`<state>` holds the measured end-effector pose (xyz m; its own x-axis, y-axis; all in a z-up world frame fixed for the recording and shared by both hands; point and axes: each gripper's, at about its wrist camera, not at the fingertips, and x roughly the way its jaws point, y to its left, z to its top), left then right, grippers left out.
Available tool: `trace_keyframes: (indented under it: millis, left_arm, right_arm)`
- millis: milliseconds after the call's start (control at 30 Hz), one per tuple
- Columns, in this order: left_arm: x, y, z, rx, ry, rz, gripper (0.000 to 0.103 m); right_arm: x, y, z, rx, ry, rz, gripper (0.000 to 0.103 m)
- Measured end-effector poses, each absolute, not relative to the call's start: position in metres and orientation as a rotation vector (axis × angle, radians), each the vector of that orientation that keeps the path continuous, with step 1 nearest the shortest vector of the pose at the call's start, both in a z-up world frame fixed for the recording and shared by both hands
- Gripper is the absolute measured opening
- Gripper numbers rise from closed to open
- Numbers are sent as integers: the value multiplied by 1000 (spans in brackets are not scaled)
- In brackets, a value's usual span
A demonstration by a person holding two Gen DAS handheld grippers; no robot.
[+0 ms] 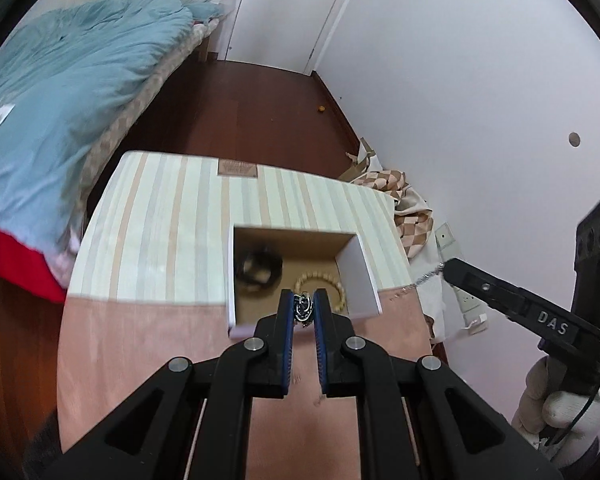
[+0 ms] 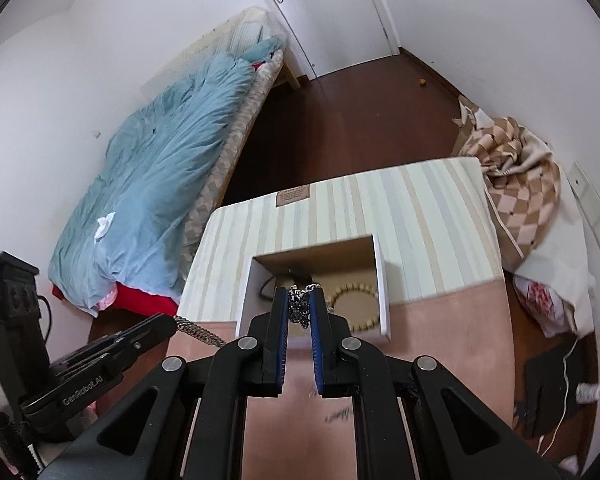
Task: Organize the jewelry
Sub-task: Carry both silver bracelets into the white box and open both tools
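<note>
Silver chain (image 1: 303,306) — twisted, dark-flecked links

Black tongs (image 1: 304,307), blue pads (image 1: 286,344), silver screws.

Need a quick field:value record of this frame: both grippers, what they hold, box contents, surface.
left gripper: shut on one end of the silver chain
right gripper: shut on the chain's other end
chain span: hangs between both fingers, in front of the box
box: open-top, white walls, brown floor
box contents: beaded bracelet; dark ring-shaped item, blurred
surface: striped cloth at the far end, pink cloth at the near end
</note>
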<state>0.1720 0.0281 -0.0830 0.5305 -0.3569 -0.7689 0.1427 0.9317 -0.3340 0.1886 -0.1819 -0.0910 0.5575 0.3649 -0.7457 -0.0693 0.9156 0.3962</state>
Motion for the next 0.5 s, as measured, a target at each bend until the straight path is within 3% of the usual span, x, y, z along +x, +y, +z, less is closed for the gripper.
trace_keyframes:
  millis: [500]
  left_arm:
    - [260, 9, -167, -180, 1224, -230, 11]
  right_arm:
    - [307, -161, -175, 185, 1220, 209, 11]
